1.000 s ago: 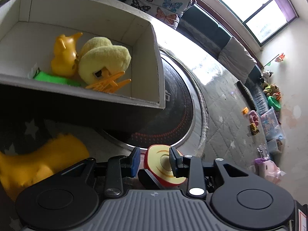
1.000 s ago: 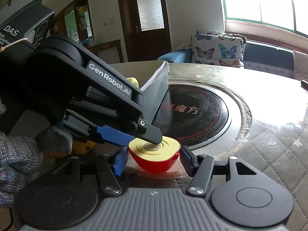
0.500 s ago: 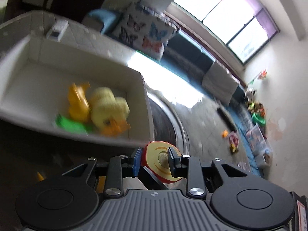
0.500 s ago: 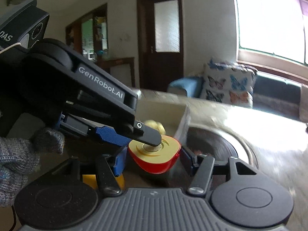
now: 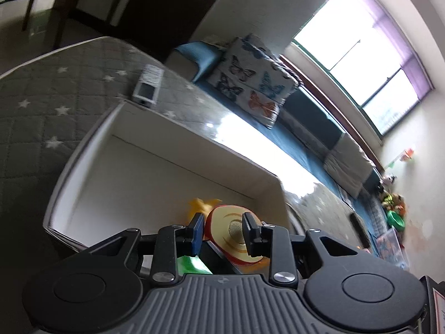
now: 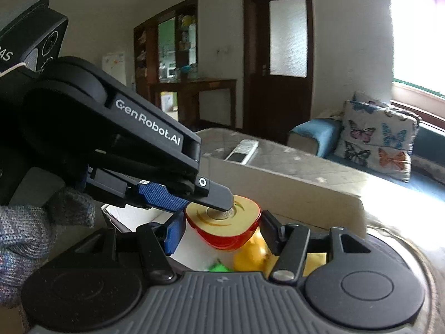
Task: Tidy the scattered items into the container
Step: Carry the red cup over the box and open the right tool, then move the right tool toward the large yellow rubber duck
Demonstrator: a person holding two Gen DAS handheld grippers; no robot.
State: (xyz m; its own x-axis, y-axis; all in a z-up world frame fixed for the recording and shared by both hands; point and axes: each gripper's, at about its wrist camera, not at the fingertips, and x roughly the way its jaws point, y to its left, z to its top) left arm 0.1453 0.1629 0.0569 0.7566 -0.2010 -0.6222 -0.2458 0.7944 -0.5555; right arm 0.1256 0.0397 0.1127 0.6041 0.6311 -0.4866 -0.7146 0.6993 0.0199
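Both of our grippers, left [image 5: 221,232] and right [image 6: 220,229], grasping the half apple [image 5: 233,235], have risen from beside the box [image 5: 155,164] to above it; dropping it in looks near.

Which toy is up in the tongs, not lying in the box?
The red half-apple toy with the yellow cut face; both tongs pinch it above the white box, while the yellow duck lies inside.

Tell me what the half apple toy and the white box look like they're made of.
Half apple toy: probably hard plastic; its red skin is glossy and translucent at the edge, the cream cut face is smooth, and there is a round grey patch in the middle, perhaps hook-and-loop. White box: likely cardboard or foam board; its walls are thin, flat and matte with straight folded corners, though the look leaves that open.
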